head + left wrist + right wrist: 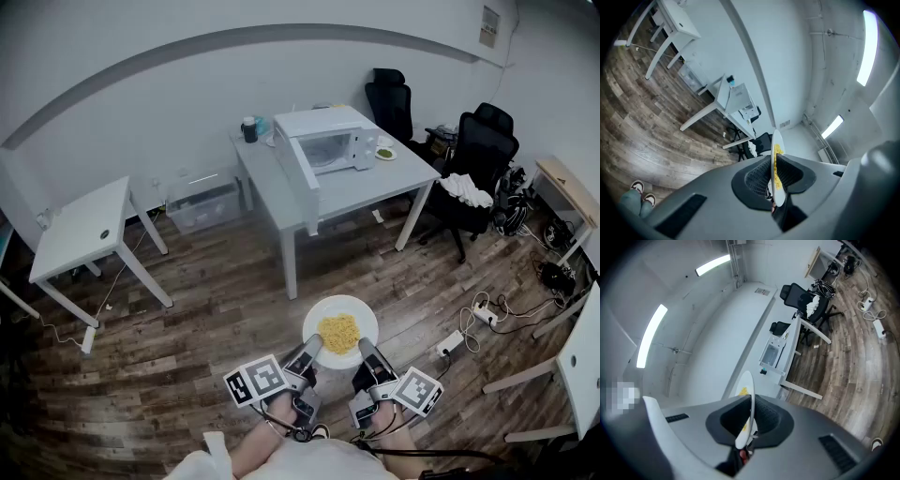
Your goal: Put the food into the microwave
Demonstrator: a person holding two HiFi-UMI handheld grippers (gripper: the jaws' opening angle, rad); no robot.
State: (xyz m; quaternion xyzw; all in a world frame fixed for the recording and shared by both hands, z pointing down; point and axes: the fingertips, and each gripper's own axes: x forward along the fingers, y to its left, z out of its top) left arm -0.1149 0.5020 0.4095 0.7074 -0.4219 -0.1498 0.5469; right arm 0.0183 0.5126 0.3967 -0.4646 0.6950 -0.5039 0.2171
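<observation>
Clamping the plate [320, 321] at its near rim, left gripper [313, 347] and right gripper [366, 348] hold it above the floor [187, 356]; food [339, 332] heaped mid-plate; microwave [328, 141] well ahead.

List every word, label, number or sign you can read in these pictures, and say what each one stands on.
Nothing here reads as text.
The poster on the wall: print too small to read.
The microwave: no legible brand or numbers.
The left gripper and the right gripper: their cubes bear black-and-white square markers, no letters.
The plate: plain, no print.
</observation>
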